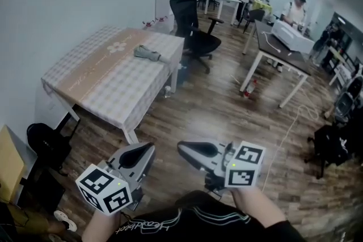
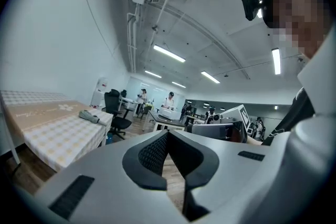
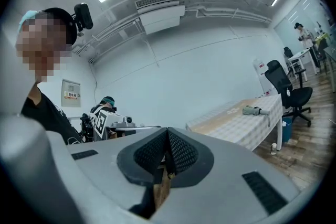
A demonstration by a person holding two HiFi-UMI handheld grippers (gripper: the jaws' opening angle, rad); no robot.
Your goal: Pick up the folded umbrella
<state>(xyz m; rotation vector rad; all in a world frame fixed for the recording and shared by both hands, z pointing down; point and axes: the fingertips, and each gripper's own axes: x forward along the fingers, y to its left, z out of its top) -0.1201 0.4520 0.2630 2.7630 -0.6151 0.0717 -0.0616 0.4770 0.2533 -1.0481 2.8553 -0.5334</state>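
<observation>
The folded umbrella (image 1: pixel 148 54) is a grey bundle lying near the far right edge of the checked-cloth table (image 1: pixel 96 85). It also shows small in the left gripper view as the umbrella (image 2: pixel 89 116), and in the right gripper view as the umbrella (image 3: pixel 253 110). Both grippers are held low over the wooden floor, well short of the table. My left gripper (image 1: pixel 148 148) points toward the table with its pads meeting at the tips (image 2: pixel 167 134) and nothing between them. My right gripper (image 1: pixel 181 148) points left across my front, shut and empty (image 3: pixel 167 131).
A black office chair (image 1: pixel 194 28) stands just past the table's right end. A dark desk (image 1: pixel 281 51) with a white box is at the right, with people behind it. Black bags lie on the floor at the left (image 1: pixel 48 144) and the right (image 1: pixel 334 141).
</observation>
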